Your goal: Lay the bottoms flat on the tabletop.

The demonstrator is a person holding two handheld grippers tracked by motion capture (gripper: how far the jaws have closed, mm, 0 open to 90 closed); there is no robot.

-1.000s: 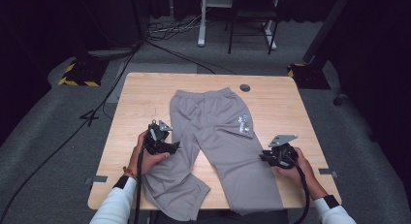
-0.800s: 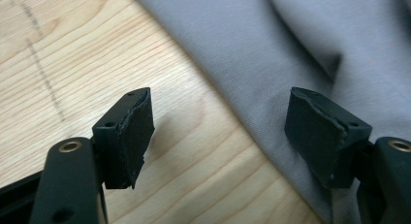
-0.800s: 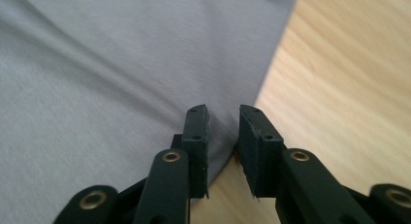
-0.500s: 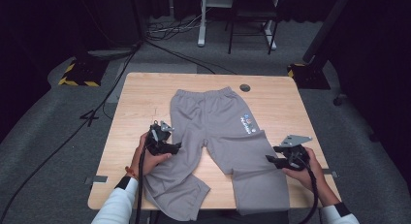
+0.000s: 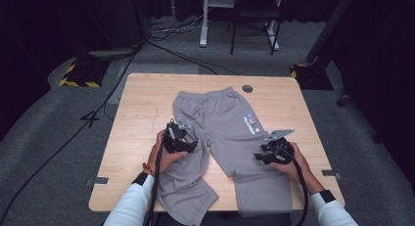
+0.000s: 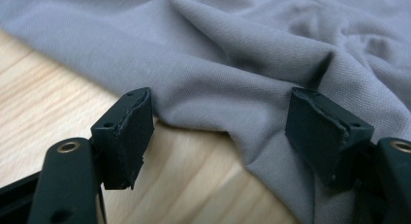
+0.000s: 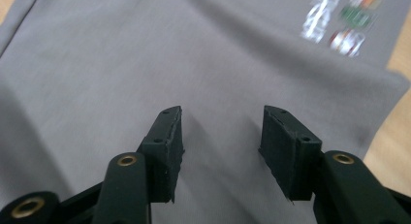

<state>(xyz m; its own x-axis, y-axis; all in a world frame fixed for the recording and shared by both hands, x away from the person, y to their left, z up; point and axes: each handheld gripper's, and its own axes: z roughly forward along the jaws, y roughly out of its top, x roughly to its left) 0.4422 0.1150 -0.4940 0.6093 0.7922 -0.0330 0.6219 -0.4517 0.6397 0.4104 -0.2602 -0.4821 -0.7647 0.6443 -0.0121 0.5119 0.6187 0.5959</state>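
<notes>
While both grippers are held low over the wooden table point(image 5: 147, 108), a pair of grey sweatpants point(image 5: 220, 123) is seen spread flat on it, with the waistband toward the far edge and the two legs running toward the person, their cuffs reaching the near edge. A small printed logo point(image 5: 250, 122) is carried on the leg at the person's right, near the hip. The left gripper point(image 5: 188, 146) is held at the outer edge of the left leg, about halfway along it, and the right gripper point(image 5: 259, 156) is positioned over the right leg, below the logo.

In the left gripper view, the jaws are spread wide apart, with a raised fold of the grey fabric point(image 6: 232, 88) lying between them and bare wood point(image 6: 43, 107) visible beside the left jaw; the right jaw is pressed against the cloth. In the right gripper view, the jaws are likewise parted, nothing is clamped between them, and smooth grey cloth point(image 7: 121, 64) is seen beneath, with the logo point(image 7: 339, 25) at the upper right and a strip of table at the far right edge.

A round dark grommet point(image 5: 247, 88) is set into the tabletop just beyond the waistband.
</notes>
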